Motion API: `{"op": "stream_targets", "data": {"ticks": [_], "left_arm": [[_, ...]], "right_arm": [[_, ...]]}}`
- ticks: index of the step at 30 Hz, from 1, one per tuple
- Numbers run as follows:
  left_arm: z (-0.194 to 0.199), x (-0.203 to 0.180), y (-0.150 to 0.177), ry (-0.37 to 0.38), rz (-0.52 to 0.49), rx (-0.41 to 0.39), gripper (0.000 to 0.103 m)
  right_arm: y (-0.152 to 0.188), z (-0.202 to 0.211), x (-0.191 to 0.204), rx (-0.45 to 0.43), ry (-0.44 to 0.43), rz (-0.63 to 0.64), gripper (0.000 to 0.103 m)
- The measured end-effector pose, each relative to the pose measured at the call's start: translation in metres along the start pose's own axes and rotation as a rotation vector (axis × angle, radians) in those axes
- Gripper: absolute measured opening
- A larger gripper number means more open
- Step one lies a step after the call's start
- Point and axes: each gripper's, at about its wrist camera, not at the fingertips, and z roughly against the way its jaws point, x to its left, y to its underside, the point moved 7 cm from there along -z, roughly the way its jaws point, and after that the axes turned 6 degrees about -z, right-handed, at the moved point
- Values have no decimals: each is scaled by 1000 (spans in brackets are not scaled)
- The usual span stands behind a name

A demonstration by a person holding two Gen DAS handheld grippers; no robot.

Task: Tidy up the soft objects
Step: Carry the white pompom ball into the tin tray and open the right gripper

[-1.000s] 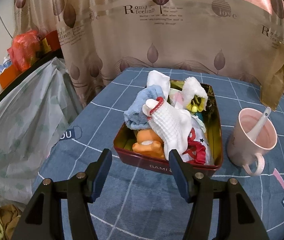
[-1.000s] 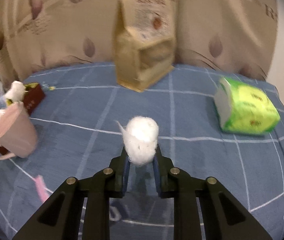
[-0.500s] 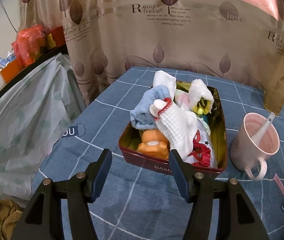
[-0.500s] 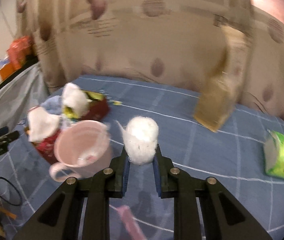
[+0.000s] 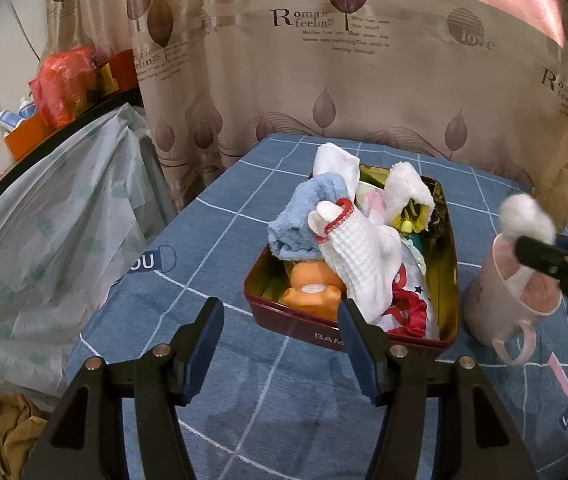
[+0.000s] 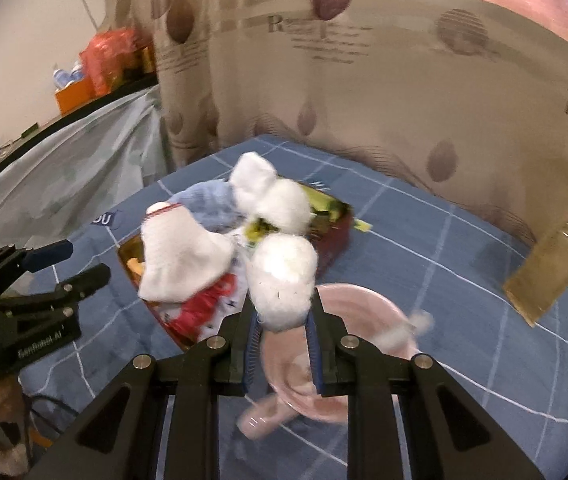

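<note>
Right tool (image 6: pixel 282 330) with cotton ball (image 6: pixel 283 282) now above pink mug (image 6: pixel 336 344); formerly farther right

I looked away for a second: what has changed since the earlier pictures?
The right gripper, still shut on the white fluffy ball, has carried it leftward from open cloth to above the pink mug, beside the red tin. The left gripper stays open before the tin; the tin's contents are unchanged.

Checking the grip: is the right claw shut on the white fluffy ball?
Shut on it: the right claw pinches the white fluffy ball between both fingers.
</note>
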Motion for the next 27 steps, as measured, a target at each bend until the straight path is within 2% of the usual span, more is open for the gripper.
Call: {"op": "stream_targets", "data": {"ticks": [7, 18, 24, 27], "left_arm": [[-2, 2, -1, -2, 12, 1, 60], [-2, 9, -2, -17, 41, -5, 61], [-2, 12, -2, -16, 48, -5, 61], [-2, 12, -2, -17, 47, -5, 60]], "right_arm": [[-8, -32, 24, 44, -12, 39, 19], [-11, -70, 29, 103, 25, 40, 20], [-8, -80, 28, 115, 43, 32, 24], [-9, -79, 28, 109, 44, 26, 34]]}}
